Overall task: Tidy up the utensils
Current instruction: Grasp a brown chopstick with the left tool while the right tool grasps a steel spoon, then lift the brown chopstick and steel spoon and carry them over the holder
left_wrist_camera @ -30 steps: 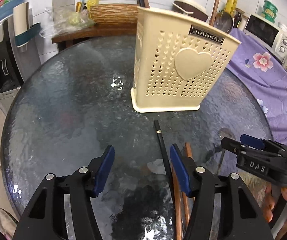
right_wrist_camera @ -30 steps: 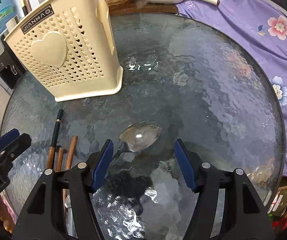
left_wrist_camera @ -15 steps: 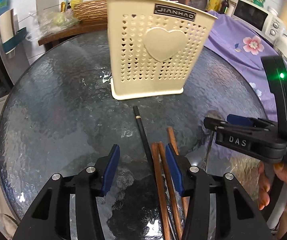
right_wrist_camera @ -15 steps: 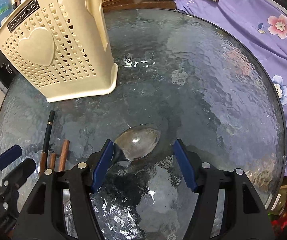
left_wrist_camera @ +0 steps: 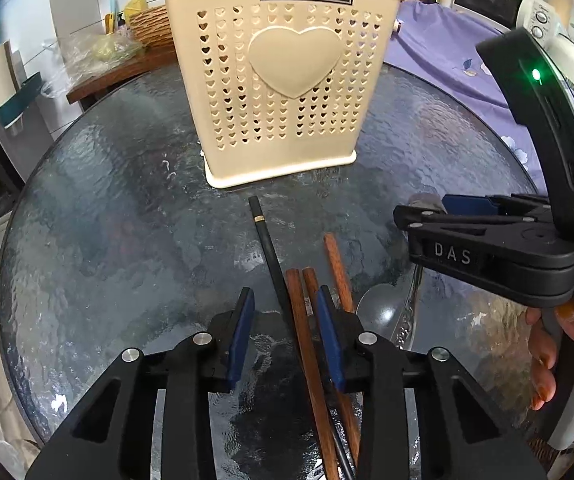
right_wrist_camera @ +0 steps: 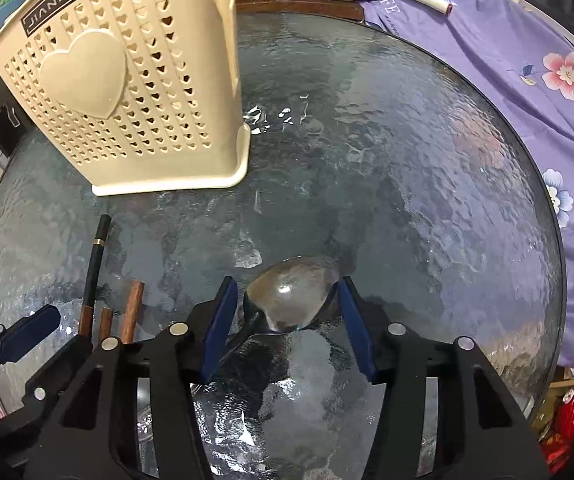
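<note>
Glass tabletop (left_wrist_camera: 99, 220) with the cream utensil holder (left_wrist_camera: 283, 92) upright and every loose piece not yet stowed: the left gripper (left_wrist_camera: 286, 330) closing around, not yet clamping, the chopsticks (left_wrist_camera: 305, 320); the right gripper (right_wrist_camera: 285, 322) closing astride the spoon (right_wrist_camera: 289, 300).

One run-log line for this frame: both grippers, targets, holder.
left gripper: jaws closing around chopsticks, on table | right gripper: jaws closing around spoon bowl | holder: upright
</note>
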A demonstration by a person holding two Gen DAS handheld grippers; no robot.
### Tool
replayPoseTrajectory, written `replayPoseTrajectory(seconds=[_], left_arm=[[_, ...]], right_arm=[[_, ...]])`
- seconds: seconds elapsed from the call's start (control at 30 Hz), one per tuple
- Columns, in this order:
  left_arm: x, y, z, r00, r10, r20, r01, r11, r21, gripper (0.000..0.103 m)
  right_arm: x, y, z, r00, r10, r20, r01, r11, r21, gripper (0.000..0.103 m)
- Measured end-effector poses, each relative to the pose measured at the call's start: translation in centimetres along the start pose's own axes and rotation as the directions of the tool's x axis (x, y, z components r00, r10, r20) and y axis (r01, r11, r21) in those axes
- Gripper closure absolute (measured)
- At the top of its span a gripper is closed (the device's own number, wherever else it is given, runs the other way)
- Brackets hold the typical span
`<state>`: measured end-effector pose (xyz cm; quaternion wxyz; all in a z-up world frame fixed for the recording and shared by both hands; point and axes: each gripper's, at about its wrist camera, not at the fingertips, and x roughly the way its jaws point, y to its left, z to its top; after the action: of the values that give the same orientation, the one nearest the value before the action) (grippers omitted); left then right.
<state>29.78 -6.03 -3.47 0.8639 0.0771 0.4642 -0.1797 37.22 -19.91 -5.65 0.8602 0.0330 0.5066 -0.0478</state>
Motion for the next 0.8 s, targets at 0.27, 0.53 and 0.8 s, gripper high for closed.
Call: replayPoseTrajectory(seconds=[0.27,0.53,0.8], left_arm=[[0.8,0.1,-0.2,1.0,-0.011,-0.019,0.011,1.0,-0.003,0.086],[1.1,0.5,-0.2,0.999,-0.028,-0.023,0.028,0.999,-0.025,0.093],[-0.1,1.5,0.2,0.999,-0.047,0.008,0.047,0.998,-0.041,0.094]], right_arm=[[-0.2,0.9,-0.2,1.0,0.005,-0.005,-0.005,1.0,-0.012,0.056],[0.0,0.7,0.1,1.0,0.012,-0.008,-0.012,1.0,-0.019,0.057],[-0.1,-0.3,0.1,0.998,0.062,0.001,-0.062,0.998,-0.019,0.057]])
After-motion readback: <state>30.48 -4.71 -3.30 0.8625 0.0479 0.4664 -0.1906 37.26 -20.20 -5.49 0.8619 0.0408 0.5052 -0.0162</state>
